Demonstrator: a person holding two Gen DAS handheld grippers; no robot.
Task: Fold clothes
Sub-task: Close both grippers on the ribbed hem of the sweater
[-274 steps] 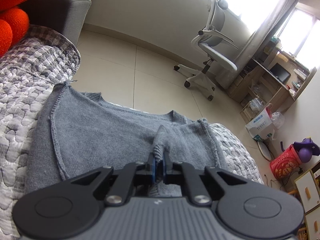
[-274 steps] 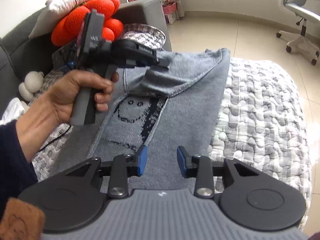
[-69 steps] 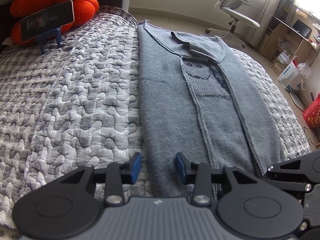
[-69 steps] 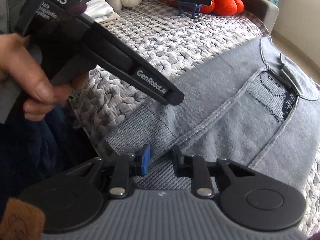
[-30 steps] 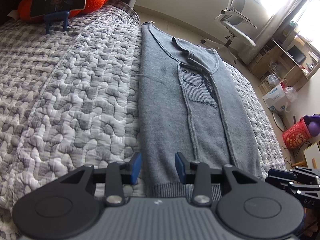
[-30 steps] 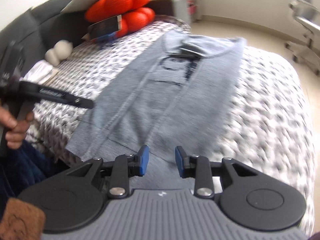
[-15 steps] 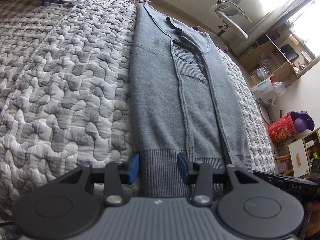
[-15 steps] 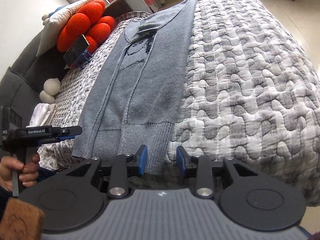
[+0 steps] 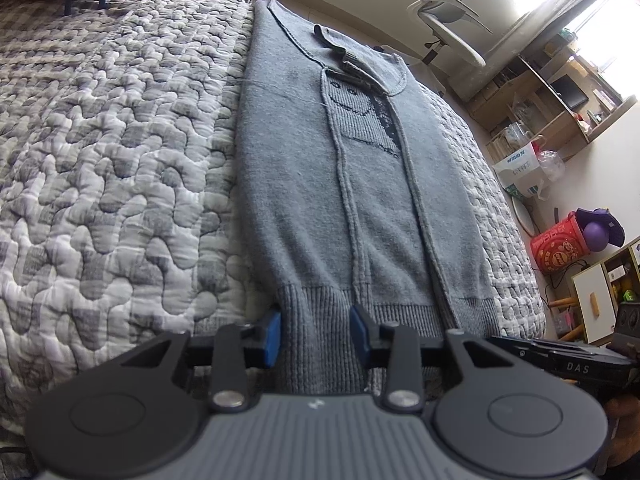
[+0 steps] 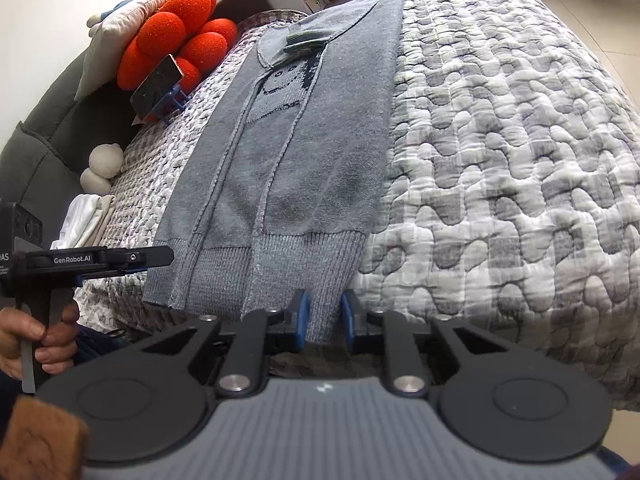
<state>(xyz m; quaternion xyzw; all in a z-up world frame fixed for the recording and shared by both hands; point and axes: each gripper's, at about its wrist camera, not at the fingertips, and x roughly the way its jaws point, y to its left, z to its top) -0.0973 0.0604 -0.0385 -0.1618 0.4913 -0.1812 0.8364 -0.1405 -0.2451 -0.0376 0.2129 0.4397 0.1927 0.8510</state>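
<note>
A grey knitted sweater (image 9: 360, 200) lies lengthwise on the quilted bedspread (image 9: 120, 160), both sides folded in and a smiley face showing near the collar. Its ribbed hem (image 9: 320, 320) hangs at the near bed edge. My left gripper (image 9: 316, 334) is open, with the hem's left corner between its blue pads. In the right wrist view the sweater (image 10: 300, 168) runs away from me. My right gripper (image 10: 325, 322) is open, its pads close on either side of the hem's right corner. The left gripper (image 10: 160, 258) shows at the left, held by a hand (image 10: 40, 336).
A phone on a blue stand (image 10: 158, 88) leans against orange cushions (image 10: 176, 36) at the head of the bed. A white plush toy (image 10: 102, 168) lies by the grey headboard. Beyond the bed are an office chair (image 9: 452, 20), shelves and a red bucket (image 9: 560, 248).
Both grippers have moved in to the hem at the near bed edge. The hem corners now sit between the pads, and the right pads have narrowed.
</note>
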